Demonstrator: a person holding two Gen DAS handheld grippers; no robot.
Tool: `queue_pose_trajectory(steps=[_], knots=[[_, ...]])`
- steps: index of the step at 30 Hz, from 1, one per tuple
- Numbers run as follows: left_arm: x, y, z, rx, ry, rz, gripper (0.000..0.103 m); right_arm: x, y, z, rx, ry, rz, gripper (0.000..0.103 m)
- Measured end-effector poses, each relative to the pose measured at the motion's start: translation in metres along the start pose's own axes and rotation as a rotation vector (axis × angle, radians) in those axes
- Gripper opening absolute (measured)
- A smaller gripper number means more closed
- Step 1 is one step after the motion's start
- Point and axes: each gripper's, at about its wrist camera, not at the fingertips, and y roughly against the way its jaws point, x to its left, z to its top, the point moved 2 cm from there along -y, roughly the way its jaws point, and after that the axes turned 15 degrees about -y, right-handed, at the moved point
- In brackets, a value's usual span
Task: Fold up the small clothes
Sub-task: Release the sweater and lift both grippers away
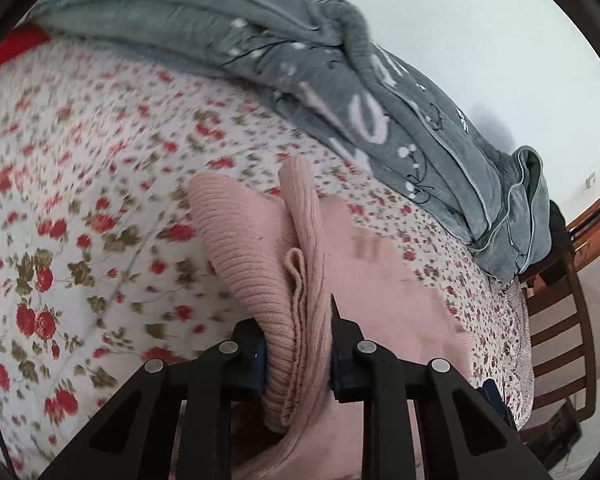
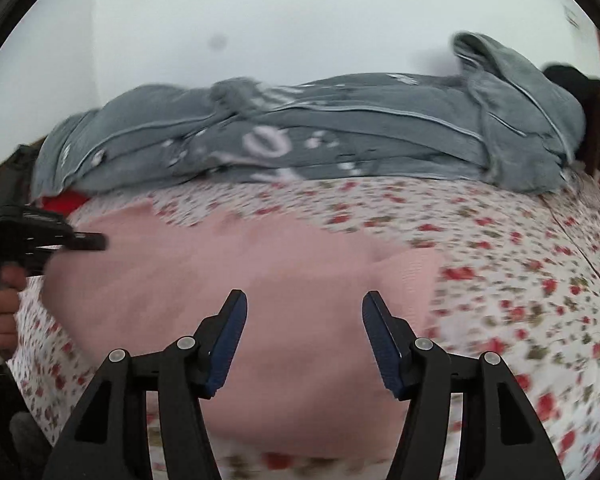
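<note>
A pink ribbed knit garment (image 1: 244, 236) lies on the floral bedsheet (image 1: 80, 168). My left gripper (image 1: 298, 344) is shut on a bunched, folded edge of the garment, with fabric standing up between the fingers. In the right wrist view the garment (image 2: 228, 280) spreads flat and blurred over the floral bedsheet (image 2: 500, 260). My right gripper (image 2: 304, 312) is open and empty just above the garment's near part. The left gripper (image 2: 80, 242) shows at the garment's left edge, held by a hand.
A rumpled grey blanket (image 1: 340, 80) with white lettering lies along the far side of the bed, also in the right wrist view (image 2: 320, 140). A wooden chair (image 1: 556, 320) stands at the bed's right end. Something red (image 2: 62, 202) peeks from under the blanket.
</note>
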Motion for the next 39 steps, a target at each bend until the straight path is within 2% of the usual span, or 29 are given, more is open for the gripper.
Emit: queue_pose_trajectory(steps=[4,9,13,17,19,21,22,24,25,29,32,33,34,35,36,37,39], knots=[[-0.053,0.004,0.017,0.010,-0.037,0.066,0.022,-0.052,0.004,0.008,-0.028,-0.069,-0.044,0.059],[-0.125,-0.015,0.020,0.044,-0.113,0.093,0.022,-0.103,0.025,0.009,-0.083,-0.123,-0.109,0.059],[-0.191,-0.052,0.005,0.105,-0.196,0.058,0.022,-0.144,0.036,0.011,-0.089,-0.230,-0.110,0.060],[-0.231,-0.094,-0.023,0.180,-0.271,0.042,0.023,-0.165,0.040,0.015,-0.078,-0.336,-0.045,0.060],[-0.240,-0.104,-0.034,0.189,-0.328,0.003,0.027,-0.167,0.043,0.017,-0.091,-0.349,-0.032,0.060],[-0.241,-0.095,-0.035,0.155,-0.341,-0.071,0.035,-0.165,0.045,0.019,-0.105,-0.351,-0.017,0.060],[-0.237,-0.085,-0.033,0.137,-0.333,-0.151,0.047,-0.162,0.044,0.020,-0.101,-0.347,-0.008,0.060],[-0.229,-0.071,-0.027,0.125,-0.309,-0.266,0.062,-0.154,0.041,0.020,-0.090,-0.335,0.011,0.060],[-0.223,-0.062,-0.024,0.113,-0.298,-0.288,0.062,-0.150,0.041,0.019,-0.085,-0.331,0.019,0.060],[-0.189,-0.032,-0.013,0.034,-0.318,-0.168,0.062,-0.127,0.040,0.018,-0.064,-0.321,0.076,0.060],[-0.151,-0.019,-0.014,0.014,-0.310,-0.081,0.062,-0.101,0.042,0.022,-0.041,-0.334,0.165,0.060],[-0.138,-0.019,-0.013,0.019,-0.306,-0.066,0.062,-0.087,0.041,0.025,-0.024,-0.332,0.214,0.063],[-0.122,-0.016,-0.014,0.029,-0.296,-0.045,0.062,-0.073,0.038,0.027,-0.003,-0.329,0.247,0.071],[-0.113,-0.015,-0.013,0.033,-0.288,-0.035,0.062,-0.065,0.034,0.029,0.016,-0.327,0.263,0.075],[-0.103,-0.014,-0.013,0.036,-0.280,-0.026,0.062,-0.054,0.027,0.031,0.042,-0.328,0.272,0.079],[-0.090,-0.011,-0.013,0.035,-0.263,-0.018,0.062,-0.045,0.017,0.032,0.070,-0.332,0.263,0.079],[-0.074,-0.008,-0.014,0.035,-0.239,-0.018,0.062,-0.034,-0.007,0.032,0.125,-0.346,0.182,0.079]])
